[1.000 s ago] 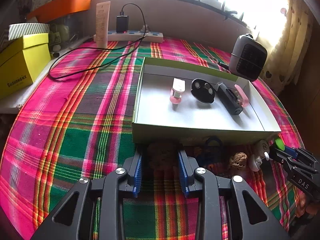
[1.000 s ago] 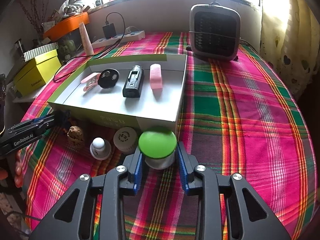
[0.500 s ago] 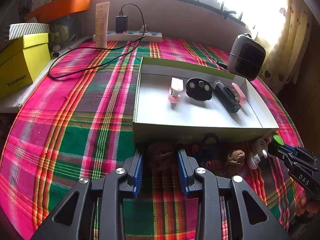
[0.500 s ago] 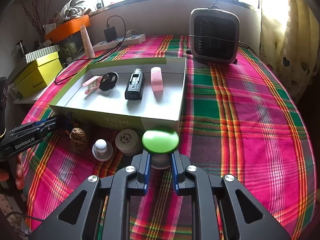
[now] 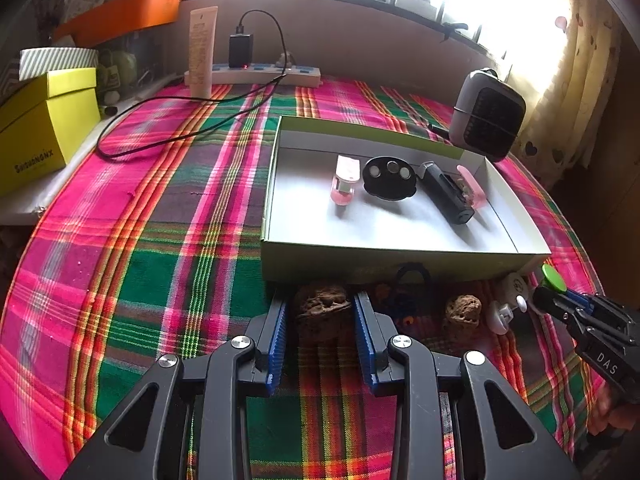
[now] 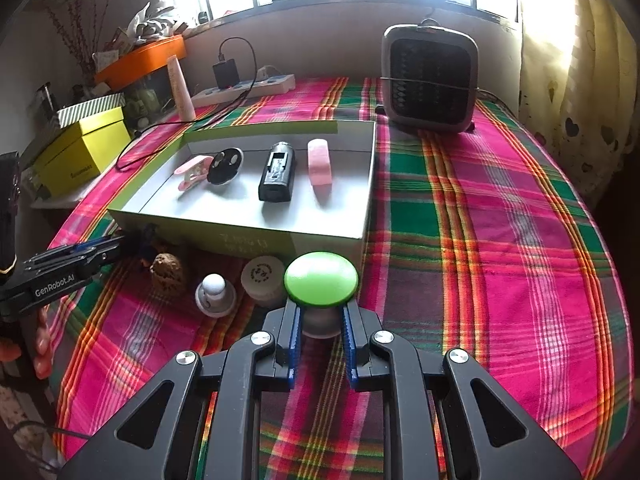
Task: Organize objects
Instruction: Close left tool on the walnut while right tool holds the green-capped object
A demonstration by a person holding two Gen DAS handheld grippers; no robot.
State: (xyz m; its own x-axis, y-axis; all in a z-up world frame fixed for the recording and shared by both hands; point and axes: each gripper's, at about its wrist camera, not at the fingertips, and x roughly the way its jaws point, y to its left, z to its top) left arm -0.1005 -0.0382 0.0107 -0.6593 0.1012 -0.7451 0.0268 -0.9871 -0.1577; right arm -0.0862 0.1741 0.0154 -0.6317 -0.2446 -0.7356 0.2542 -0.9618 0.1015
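A green-edged box (image 5: 360, 258) (image 6: 224, 236) on the plaid table holds a pink case (image 5: 344, 180), a black round disc (image 5: 388, 178), a black device (image 5: 446, 192) and a pink clip (image 5: 472, 184). My left gripper (image 5: 322, 316) is open with a brown walnut (image 5: 322, 306) between its fingers, in front of the box. My right gripper (image 6: 320, 320) is shut on the stem of a green-capped knob (image 6: 321, 278). It also shows at the right of the left wrist view (image 5: 554, 280).
In front of the box lie a second walnut (image 5: 462, 310) (image 6: 167, 272), a white knob (image 6: 214, 294), a white round lid (image 6: 262, 276) and a dark blue ring object (image 5: 410, 280). A grey fan heater (image 6: 430, 80), a power strip (image 5: 268, 74), a black cable and a yellow box (image 5: 36, 128) stand around.
My right gripper has closed on the green-capped knob and raised it slightly. My left gripper has edged forward around the walnut and stays open.
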